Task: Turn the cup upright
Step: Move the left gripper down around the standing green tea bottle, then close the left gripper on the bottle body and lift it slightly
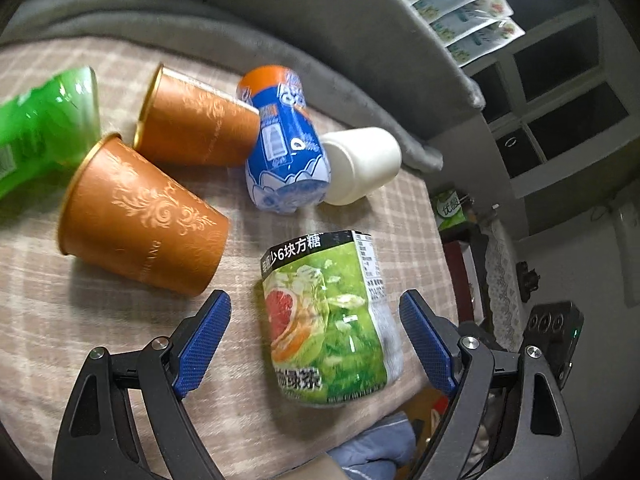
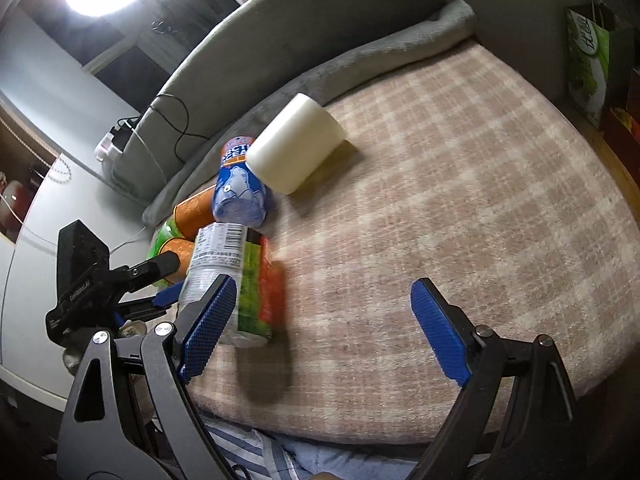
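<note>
The blanket (image 1: 360, 208) under the things is a faded pink-and-cream plaid. Two paper cups (image 1: 144, 220) (image 1: 196, 124) are orange-brown with pale scrollwork and gold rims. The small cup (image 1: 360, 164) is plain white. One bottle (image 1: 286, 144) wears a blue and white label with an orange top. The cut bottle (image 1: 328, 320) has a green label with a pink grapefruit slice and a black band of white characters. Another bottle (image 1: 44, 120) is bright green. Each claw (image 1: 316, 340) (image 2: 324, 328) has blue textured pads on black arms.
</note>
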The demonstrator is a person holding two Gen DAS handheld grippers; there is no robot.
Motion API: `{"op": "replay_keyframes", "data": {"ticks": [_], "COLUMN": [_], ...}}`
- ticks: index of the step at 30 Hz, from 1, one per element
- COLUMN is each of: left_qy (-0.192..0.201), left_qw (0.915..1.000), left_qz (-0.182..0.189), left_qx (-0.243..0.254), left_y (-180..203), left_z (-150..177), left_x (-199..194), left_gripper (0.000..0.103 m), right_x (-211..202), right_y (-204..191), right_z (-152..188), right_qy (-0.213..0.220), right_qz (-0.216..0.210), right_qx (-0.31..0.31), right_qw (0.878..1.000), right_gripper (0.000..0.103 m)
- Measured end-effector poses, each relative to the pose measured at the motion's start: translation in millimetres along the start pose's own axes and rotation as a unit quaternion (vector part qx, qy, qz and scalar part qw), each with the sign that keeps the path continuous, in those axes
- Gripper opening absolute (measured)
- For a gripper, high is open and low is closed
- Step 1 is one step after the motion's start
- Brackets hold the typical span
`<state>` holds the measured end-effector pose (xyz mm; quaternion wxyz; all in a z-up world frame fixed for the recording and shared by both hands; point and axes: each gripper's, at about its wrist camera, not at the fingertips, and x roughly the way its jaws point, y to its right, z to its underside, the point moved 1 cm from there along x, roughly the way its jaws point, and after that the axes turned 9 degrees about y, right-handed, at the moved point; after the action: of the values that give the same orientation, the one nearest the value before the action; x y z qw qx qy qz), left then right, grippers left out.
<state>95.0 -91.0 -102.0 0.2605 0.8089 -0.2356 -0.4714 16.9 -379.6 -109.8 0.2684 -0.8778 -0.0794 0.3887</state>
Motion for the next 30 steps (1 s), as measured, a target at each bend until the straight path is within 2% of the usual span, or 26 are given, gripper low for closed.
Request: {"op": "replay_keyframes", "data": {"ticks": [9,16,21,30], "left_qy": [-0.027,-0.033,-0.04,-0.034], "left_qw": [0.9996,0.9994,0.9992,0.999], "left_qz": [0.002,-0.006,-0.01,-0.019], "left_qx": [-0.012,-0.009,-0.001,0.023], "left_y": [-1,1,2,10], "left_z": [-9,-15,-12,-11], "left_x": [20,33,37,33], "left_gripper": [0.086,0.085,0.078,0.074], "right_x": [7,5,5,4], "right_y": [3,11,16,17], "right_z": [1,-1,-2,-3], "right_qy": [-0.01,-0.005,-0.004,-0.002], "right_qz": [-0.004,0.003,0.006,0.006], "right_qx": [0.004,0.013,0.023,0.025], "right_qw": [1.0,1.0,1.0,1.0], "right_gripper": [0.091,0.091,0.091,0.091]}}
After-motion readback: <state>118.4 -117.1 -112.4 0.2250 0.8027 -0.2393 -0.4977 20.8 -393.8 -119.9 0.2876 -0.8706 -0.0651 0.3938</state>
